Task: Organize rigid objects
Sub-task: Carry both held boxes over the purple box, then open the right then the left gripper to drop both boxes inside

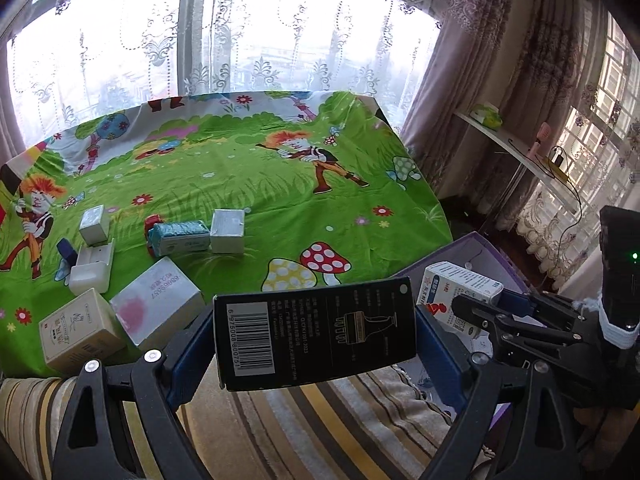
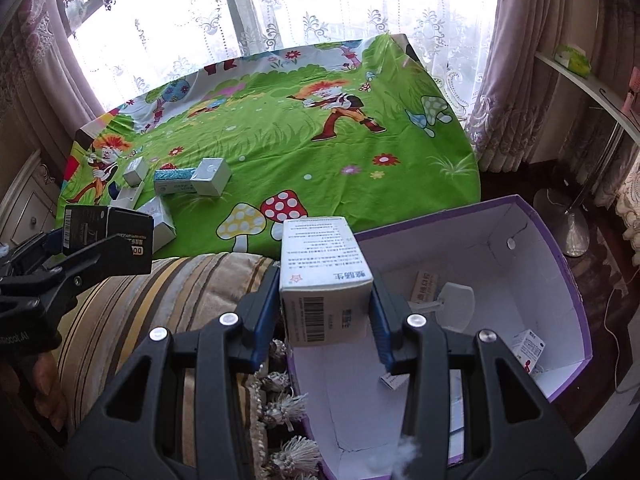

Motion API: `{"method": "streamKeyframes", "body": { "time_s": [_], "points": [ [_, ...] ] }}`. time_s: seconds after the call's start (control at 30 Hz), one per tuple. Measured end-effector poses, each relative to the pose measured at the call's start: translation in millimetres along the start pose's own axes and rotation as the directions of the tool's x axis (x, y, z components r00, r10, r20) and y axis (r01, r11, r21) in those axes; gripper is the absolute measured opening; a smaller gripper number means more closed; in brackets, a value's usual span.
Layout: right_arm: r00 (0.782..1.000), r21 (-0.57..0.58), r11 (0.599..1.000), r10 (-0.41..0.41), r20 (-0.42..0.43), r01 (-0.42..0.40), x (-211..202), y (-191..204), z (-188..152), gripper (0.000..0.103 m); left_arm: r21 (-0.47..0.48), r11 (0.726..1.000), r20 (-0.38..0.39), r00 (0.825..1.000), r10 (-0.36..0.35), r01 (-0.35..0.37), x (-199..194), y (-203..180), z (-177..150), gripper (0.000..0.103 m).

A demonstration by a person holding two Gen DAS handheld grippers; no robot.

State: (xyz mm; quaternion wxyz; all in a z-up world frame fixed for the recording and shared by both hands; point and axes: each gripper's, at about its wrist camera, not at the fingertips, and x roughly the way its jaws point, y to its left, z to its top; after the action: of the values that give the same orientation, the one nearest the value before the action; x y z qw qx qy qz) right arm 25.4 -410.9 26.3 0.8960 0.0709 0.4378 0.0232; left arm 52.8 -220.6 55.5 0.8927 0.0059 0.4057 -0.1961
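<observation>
**Two boxes in hand, the storage box waits on the right**

Nearest the lens on the right wrist view, the right gripper [image 2: 326,312] has its blue pads clamped on a small white cardboard medicine box [image 2: 320,280], barcode face toward the camera, long axis running away along the fingers. And look where it hangs: right over the near left corner of the big open storage box with purple walls and white inside [image 2: 552,240], which already has a few small packets lying on its floor. From the pictures alone, a drop looks close; the white box needs only to clear that purple rim and come a little further in.

Over on the other side, the left gripper [image 1: 316,332] is spread wide and gripping a long black carton with a white barcode label [image 1: 316,332], held crosswise, its long axis spanning pad to pad. It sits above the striped cushion [image 1: 280,420], and the storage box lies off to its right, so the right hand is clearly the nearer one.

Back on the green cartoon-print cloth [image 1: 248,168], a cluster of white and grey boxes [image 1: 160,264] is not yet collected.
</observation>
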Motion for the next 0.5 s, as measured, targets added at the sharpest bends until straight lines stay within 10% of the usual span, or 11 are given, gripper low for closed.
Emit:
{"method": "streamKeyframes", "body": {
  "time_s": [0.5],
  "points": [
    [0.997,0.114,0.991,-0.072,0.014,0.070,-22,-57,-9,0.067,0.138,0.988,-0.056,0.996,-0.068,0.075,14,-51,-1,0.093]
  ]
}}
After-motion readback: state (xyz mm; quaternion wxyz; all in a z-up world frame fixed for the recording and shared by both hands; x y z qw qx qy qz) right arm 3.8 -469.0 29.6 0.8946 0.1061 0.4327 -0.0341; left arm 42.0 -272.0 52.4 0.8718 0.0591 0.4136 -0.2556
